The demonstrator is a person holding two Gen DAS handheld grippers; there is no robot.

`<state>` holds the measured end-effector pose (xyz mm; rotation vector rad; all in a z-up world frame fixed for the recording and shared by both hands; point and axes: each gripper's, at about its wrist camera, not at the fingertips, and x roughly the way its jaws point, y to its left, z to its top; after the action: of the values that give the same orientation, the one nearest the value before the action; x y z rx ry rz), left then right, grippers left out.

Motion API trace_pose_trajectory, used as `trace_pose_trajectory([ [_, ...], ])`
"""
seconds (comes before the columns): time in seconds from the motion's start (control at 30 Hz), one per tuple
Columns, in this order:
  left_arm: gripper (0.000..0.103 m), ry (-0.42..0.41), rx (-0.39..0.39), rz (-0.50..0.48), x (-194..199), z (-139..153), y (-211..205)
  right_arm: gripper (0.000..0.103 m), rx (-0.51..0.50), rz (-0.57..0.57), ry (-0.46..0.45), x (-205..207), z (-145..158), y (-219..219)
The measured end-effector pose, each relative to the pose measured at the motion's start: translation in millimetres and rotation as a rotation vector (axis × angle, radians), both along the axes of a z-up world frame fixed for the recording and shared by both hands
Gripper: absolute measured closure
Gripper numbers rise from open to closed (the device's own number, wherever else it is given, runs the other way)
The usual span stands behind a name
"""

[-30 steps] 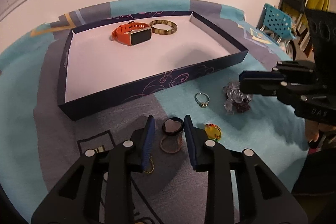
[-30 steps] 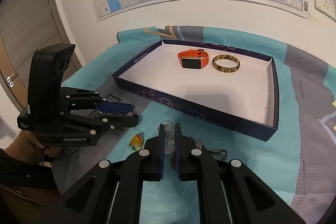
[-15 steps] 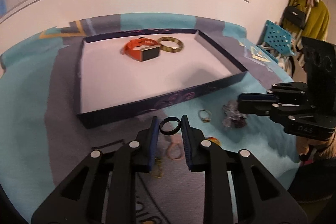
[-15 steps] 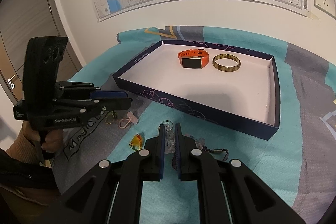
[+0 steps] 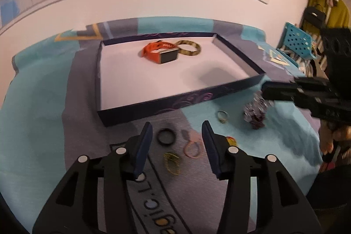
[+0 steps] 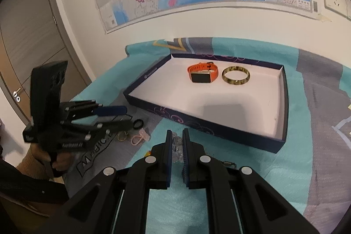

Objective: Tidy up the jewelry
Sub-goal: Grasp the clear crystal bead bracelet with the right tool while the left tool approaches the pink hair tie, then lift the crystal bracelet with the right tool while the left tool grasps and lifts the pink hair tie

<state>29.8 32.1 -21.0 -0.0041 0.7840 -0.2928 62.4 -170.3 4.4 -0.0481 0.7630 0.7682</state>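
Note:
My left gripper is opening, and the small black ring sits free between its pads, low over the grey cloth. A pink loop and a gold chain lie just behind it. Farther right are a gold ring and a clear bead bracelet. My right gripper hovers shut above those beads. The dark blue box holds an orange watch and a mottled bangle.
A yellow-red trinket lies by my left gripper's right finger. The box's raised wall stands just beyond the loose pieces. A teal chair and hanging clothes stand at the right. A person's hand holds the left gripper.
Half a second ago my left gripper was shut on the black ring and held it up. Its jaws have since spread and the ring has dropped free. The right gripper has stayed put.

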Motion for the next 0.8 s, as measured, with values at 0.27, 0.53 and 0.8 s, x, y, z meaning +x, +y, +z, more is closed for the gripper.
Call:
trace_pose_trajectory([
  [0.27, 0.062, 0.019, 0.052, -0.123, -12, -9, -32, 0.095, 0.042, -0.002, -0.01, -1, 13, -5],
  [0.53, 0.063, 0.058, 0.057, -0.086, 3, -14, -30, 0.095, 0.075, -0.001, -0.018, -3, 22, -11],
  [0.8, 0.069, 0.098, 0.058, -0.07, 10, -22, -29, 0.095, 0.098, -0.001, -0.03, -3, 32, -16],
])
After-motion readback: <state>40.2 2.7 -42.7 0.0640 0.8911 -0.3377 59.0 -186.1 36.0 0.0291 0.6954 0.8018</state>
